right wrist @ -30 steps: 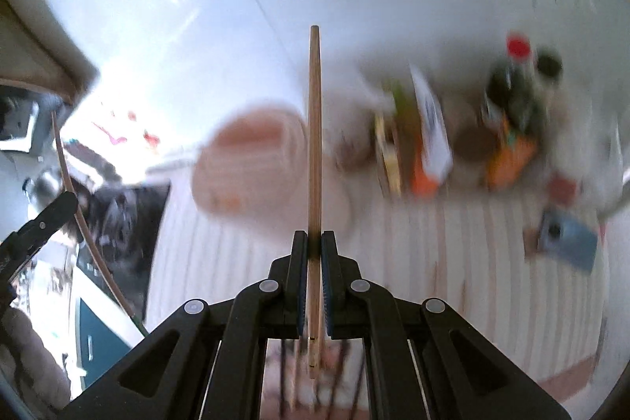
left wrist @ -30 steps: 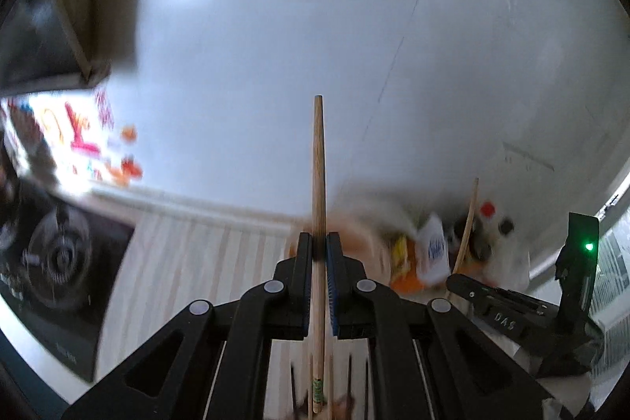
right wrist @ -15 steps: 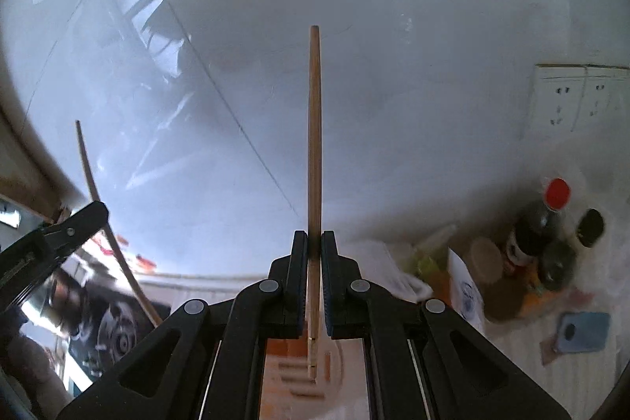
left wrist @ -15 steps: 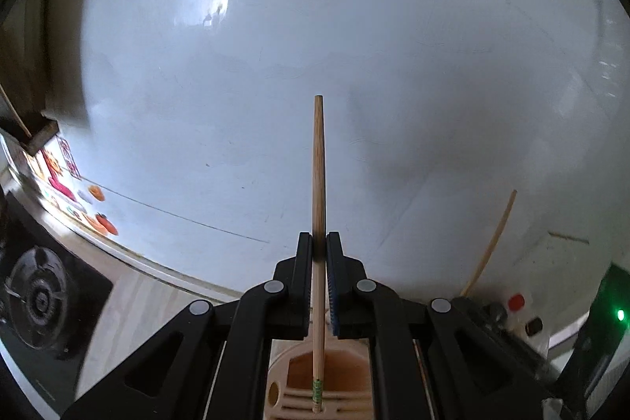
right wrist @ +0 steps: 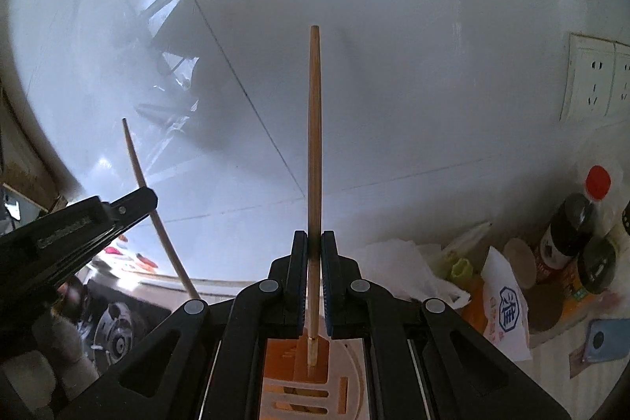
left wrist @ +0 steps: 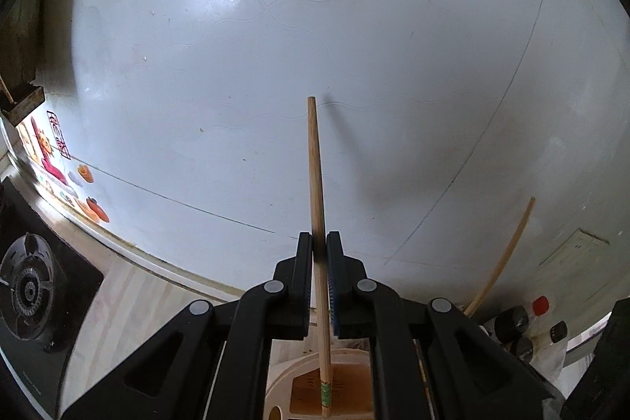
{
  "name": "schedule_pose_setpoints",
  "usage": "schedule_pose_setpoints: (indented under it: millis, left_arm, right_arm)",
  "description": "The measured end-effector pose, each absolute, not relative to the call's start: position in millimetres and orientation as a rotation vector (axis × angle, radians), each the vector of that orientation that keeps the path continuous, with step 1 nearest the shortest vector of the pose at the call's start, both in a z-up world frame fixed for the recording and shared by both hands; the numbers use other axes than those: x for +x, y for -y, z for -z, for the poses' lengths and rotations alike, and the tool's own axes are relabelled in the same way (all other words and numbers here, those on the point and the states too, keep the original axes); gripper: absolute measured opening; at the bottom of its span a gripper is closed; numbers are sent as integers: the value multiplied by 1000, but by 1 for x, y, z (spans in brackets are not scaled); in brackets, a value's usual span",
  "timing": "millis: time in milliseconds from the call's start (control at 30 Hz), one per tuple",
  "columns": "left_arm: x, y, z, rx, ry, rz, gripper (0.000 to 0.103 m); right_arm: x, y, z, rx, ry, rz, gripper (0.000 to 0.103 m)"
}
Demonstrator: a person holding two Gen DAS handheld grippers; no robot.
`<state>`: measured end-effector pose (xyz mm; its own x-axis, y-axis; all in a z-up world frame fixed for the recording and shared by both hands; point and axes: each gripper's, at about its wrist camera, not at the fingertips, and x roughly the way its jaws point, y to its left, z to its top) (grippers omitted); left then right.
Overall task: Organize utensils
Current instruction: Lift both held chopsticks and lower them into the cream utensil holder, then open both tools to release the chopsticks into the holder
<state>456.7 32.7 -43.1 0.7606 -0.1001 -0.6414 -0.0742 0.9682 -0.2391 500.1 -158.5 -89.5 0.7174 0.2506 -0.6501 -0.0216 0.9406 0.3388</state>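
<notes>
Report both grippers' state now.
Left gripper: closed on a chopstick.
Right gripper: closed on another chopstick.

Utensil holder (left wrist: pixel 346 392) half-hidden beneath jaws, cut off below.

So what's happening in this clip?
A person holds a gripper in each hand, each shut on one wooden chopstick. The left gripper grips its chopstick, the right gripper grips the other chopstick, and both lower tips hang over a beige slotted utensil holder on the counter below.
</notes>
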Motion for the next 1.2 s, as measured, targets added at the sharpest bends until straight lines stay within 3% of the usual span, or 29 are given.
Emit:
schedule_pose_setpoints:
  millis: [600, 733, 767, 800, 833, 867, 900, 967, 1000, 1100, 1167, 1200]
  left_arm:
    - [426, -20, 55, -202, -820, 67, 5]
    - [414, -20, 46, -180, -846, 81, 11]
    - [409, -20, 42, -169, -842, 73, 15]
    - [403, -20, 37, -155, -832, 62, 28]
    - [394, -23, 31, -144, -817, 47, 38]
    - [387, -25, 27, -142, -803, 33, 62]
    - [379, -28, 23, -143, -786, 14, 75]
    - [365, -34, 18, -142, -761, -16, 80]
    - [358, -35, 17, -135, -758, -33, 86]
    - [340, -39, 16, -119, -754, -74, 103]
    - [327, -39, 18, -105, -750, -99, 103]
    - [321, -38, 20, -96, -752, -110, 103]
  right_arm:
    - [489, 159, 89, 289, -811, -200, 7]
    - [494, 154, 90, 261, -883, -238, 8]
    - [492, 155, 88, 257, -893, -250, 11]
    - [490, 155, 86, 254, -896, -248, 17]
    - [487, 158, 82, 255, -894, -247, 34]
    - [482, 161, 78, 259, -886, -250, 47]
    - [475, 165, 72, 256, -874, -240, 52]
    - [463, 173, 65, 258, -859, -222, 58]
    - [458, 176, 63, 262, -856, -218, 59]
    - [430, 192, 57, 273, -823, -188, 73]
    - [411, 200, 55, 290, -789, -183, 91]
    - [402, 204, 56, 292, -775, -175, 96]
